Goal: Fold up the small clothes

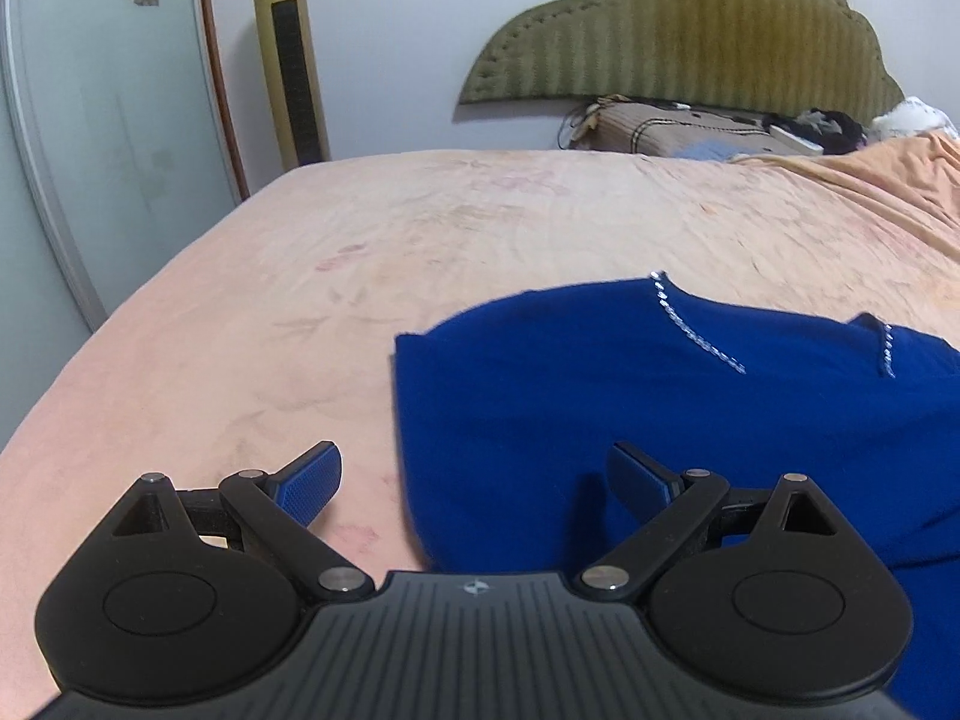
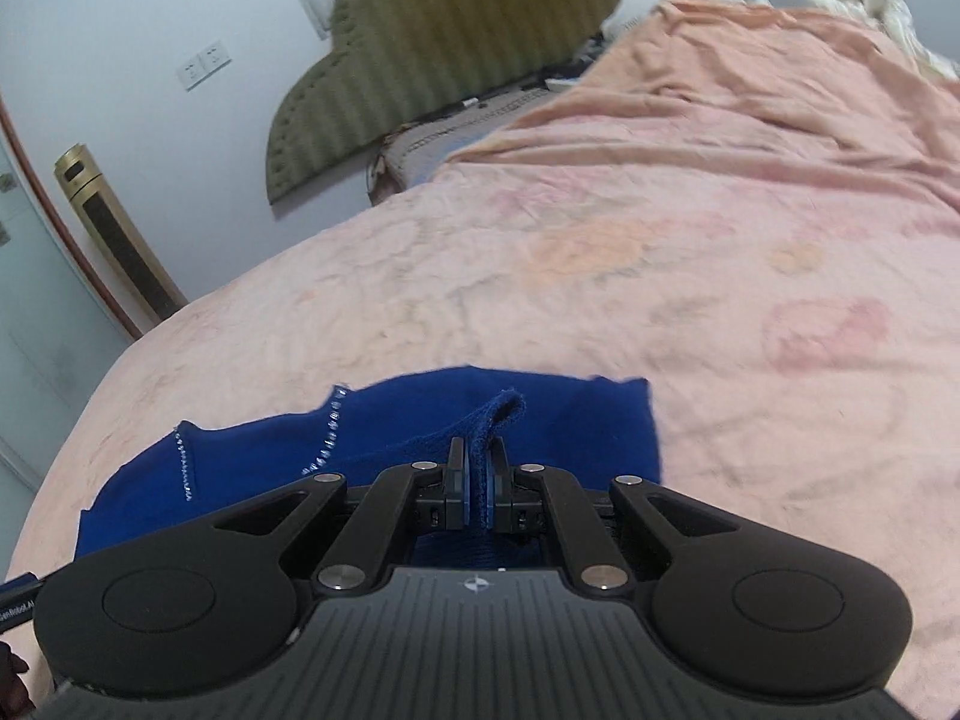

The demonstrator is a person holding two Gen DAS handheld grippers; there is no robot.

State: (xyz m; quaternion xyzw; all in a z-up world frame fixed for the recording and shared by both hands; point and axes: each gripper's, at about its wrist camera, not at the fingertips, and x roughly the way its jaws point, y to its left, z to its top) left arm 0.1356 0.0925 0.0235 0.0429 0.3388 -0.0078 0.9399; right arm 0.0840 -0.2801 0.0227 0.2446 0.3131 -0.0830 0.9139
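On the pink bedspread: a royal-blue knit top, spread flat at 4 o'clock in the left wrist view, rhinestone trim along its neckline toward 2 o'clock. Seen again low in the right wrist view, at 7 o'clock, with one ribbed edge lifted into a standing fold.

Right gripper: jaws nearly closed, pads clamped on that raised blue edge, cloth running down between them.

Left gripper: jaws spread wide, nothing between them; left finger over bare bedspread, right finger over the top's near-left part, contact with the cloth not discernible.

Farther out, toward 12 o'clock: olive padded headboard against a white wall, rumpled orange blanket at 2 o'clock, gold tower fan at 11 o'clock, frosted glass door at 10 o'clock.
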